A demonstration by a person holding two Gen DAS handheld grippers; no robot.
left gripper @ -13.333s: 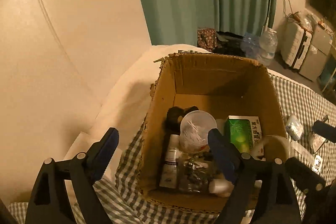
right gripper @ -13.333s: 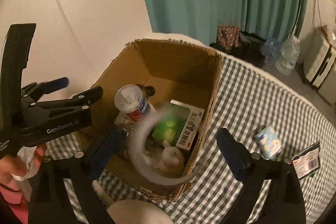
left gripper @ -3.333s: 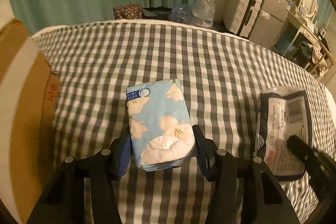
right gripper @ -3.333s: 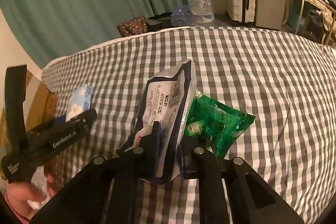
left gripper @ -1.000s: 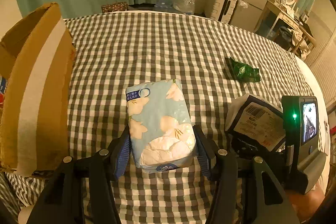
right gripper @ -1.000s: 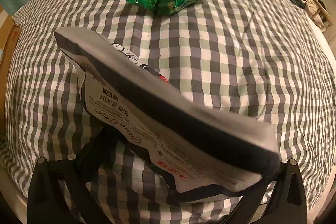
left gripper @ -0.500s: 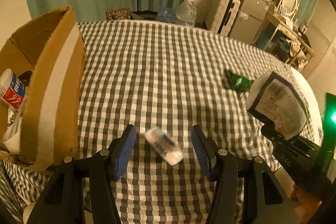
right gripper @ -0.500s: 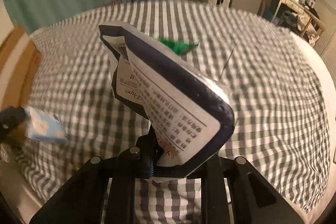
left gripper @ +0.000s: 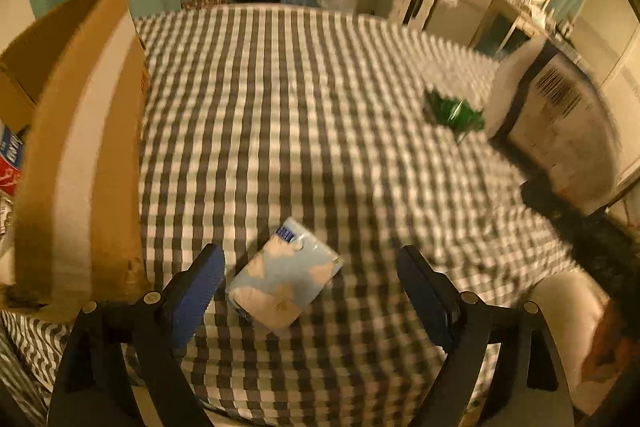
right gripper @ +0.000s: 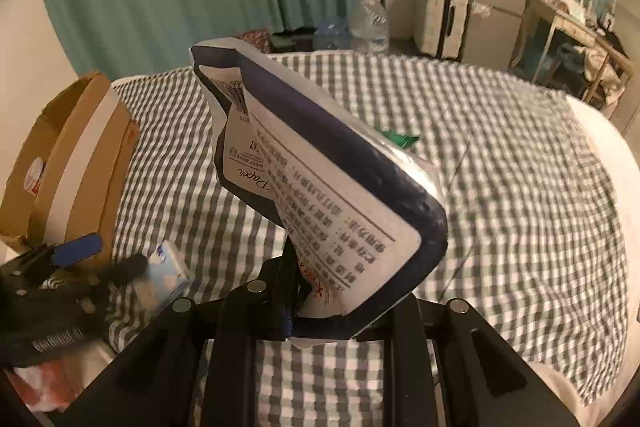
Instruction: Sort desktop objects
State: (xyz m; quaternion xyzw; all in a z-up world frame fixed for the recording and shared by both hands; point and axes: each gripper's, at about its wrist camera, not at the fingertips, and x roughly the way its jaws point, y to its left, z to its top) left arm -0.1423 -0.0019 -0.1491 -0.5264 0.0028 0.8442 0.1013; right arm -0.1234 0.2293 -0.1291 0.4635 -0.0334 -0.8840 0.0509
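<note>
Left wrist view: left gripper (left gripper: pixel 310 277) spread wide, clasping nothing. Tissue pack (left gripper: pixel 285 278) lies flat on checked cloth (left gripper: pixel 280 107) between the blue pads, nearer the left one, touching neither. Cardboard box (left gripper: pixel 76 147) just left. Right gripper (right gripper: pixel 320 301) clenched on the white-and-navy pouch (right gripper: pixel 320 187), held above the cloth; green packet (left gripper: pixel 454 111) well beyond.
</note>
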